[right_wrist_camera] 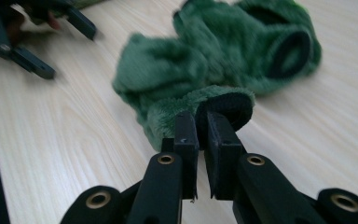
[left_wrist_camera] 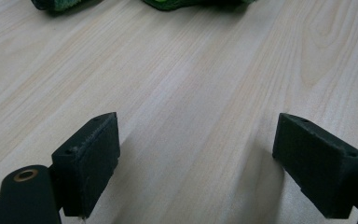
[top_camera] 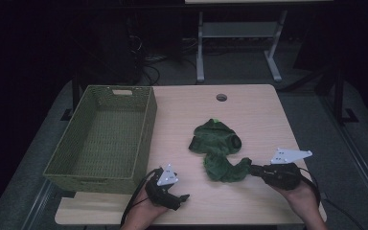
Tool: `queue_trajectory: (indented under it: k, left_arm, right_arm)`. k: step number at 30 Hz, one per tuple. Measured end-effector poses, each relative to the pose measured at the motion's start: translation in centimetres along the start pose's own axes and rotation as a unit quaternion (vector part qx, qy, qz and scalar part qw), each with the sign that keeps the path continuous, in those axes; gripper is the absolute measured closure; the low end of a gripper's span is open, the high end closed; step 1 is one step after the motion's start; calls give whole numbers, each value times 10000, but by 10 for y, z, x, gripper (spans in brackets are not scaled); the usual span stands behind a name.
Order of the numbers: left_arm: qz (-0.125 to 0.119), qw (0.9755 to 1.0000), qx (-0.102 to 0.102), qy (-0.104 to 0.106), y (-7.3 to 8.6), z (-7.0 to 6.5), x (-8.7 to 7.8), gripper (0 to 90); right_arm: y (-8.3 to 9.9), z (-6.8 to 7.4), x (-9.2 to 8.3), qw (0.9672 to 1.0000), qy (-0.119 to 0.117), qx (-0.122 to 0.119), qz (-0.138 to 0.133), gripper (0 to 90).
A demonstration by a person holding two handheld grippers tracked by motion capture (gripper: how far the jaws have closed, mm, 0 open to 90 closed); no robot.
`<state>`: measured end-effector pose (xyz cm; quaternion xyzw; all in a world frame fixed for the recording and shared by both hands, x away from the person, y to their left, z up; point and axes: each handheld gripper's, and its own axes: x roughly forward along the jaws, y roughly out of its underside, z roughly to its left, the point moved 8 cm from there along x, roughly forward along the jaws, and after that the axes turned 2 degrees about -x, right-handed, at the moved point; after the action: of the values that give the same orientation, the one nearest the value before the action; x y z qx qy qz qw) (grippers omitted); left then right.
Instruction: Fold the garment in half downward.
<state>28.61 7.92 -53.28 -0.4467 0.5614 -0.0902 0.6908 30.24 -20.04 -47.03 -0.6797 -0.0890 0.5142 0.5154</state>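
The right gripper (right_wrist_camera: 202, 125) has its black jaws clenched on a folded edge of the green plush garment (top_camera: 218, 146), a fuzzy, crumpled heap with dark-lined openings, lying mid-table toward the right. The left gripper (left_wrist_camera: 198, 158) rests released, jaws wide over the bare, pale wood-grain table (top_camera: 249, 103). A woven green rectangular basket (top_camera: 146, 139) stands at the table's left edge, well apart from the garment.

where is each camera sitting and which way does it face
High view: above the person's side, looking forward and down on the table, basket and green garment; both hands and grippers show.
Left gripper view: on the left gripper, along open jaws over bare wood.
Right gripper view: on the right gripper, jaws shut on the garment's edge.
All share the garment.
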Motion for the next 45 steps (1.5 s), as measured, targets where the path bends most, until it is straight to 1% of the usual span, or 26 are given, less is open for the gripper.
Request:
queue_trajectory:
  k: [2,3,6,8,10,11,13,15,18,22,25,28,30,31,33,34,35,37,40,44,45]
  left_arm:
    - [-7,10000,-8,1,0,0,0,142]
    - [-37,10000,-42,2,-1,-1,0,142]
    - [-12,10000,4,-7,0,0,0,142]
    - [-10,10000,7,-8,0,0,0,142]
    - [-10,10000,4,-6,0,0,0,142]
    - [-12,10000,-24,4,0,0,0,142]
    - [-14,10000,-17,0,0,0,0,142]
    - [-12,10000,19,-14,0,0,0,142]
    - [5,10000,25,-8,0,0,0,142]
    - [-15,10000,10,-12,0,0,0,142]
    - [-22,10000,7,-9,0,0,0,142]
    - [-9,10000,22,-6,0,0,0,142]
    - [-10,10000,23,-7,0,0,0,142]
    - [-9,10000,24,-7,0,0,0,142]
    - [-10,10000,23,-7,0,0,0,142]
    - [-11,10000,22,-8,0,0,0,142]
    - [-11,10000,23,-7,0,0,0,142]
    - [-12,10000,22,-7,0,0,0,142]
    - [-13,10000,23,-7,0,0,0,142]
    - [-14,10000,20,-13,0,0,0,142]
    - [-17,10000,16,-14,0,0,0,142]
  right_arm:
    - [-7,3,2,9999,-48,-114,-45,835]
    - [-11,6,3,9998,-81,-172,-72,836]
    - [-22,12,7,9992,-174,-341,-113,836]
    - [-31,15,11,9986,-230,-446,-168,835]
    - [-38,17,15,9981,-281,-531,-161,835]
    - [-42,19,17,9978,-300,-572,-172,835]
    - [-49,20,23,9970,-342,-667,-178,835]
    - [-56,23,30,9965,-421,-700,-180,834]
    - [-65,25,42,9957,-480,-779,-164,833]
    - [-72,27,62,9954,-560,-763,-144,820]
    - [-73,28,76,9955,-628,-708,-98,798]
    - [-72,31,88,9950,-765,-634,-58,727]
    - [-73,32,92,9951,-776,-603,-60,682]
    - [-73,33,93,9951,-785,-600,-93,663]
    - [-75,33,92,9949,-791,-601,-149,657]
    - [-76,33,91,9953,-775,-552,-191,647]
    - [-77,32,91,9951,-782,-562,-236,647]
    - [-78,30,88,9956,-758,-470,-282,648]
    - [-79,24,83,9958,-753,-285,-427,666]
    - [-81,17,74,9955,-666,-224,-629,688]
    - [-81,15,72,9954,-631,-243,-675,689]
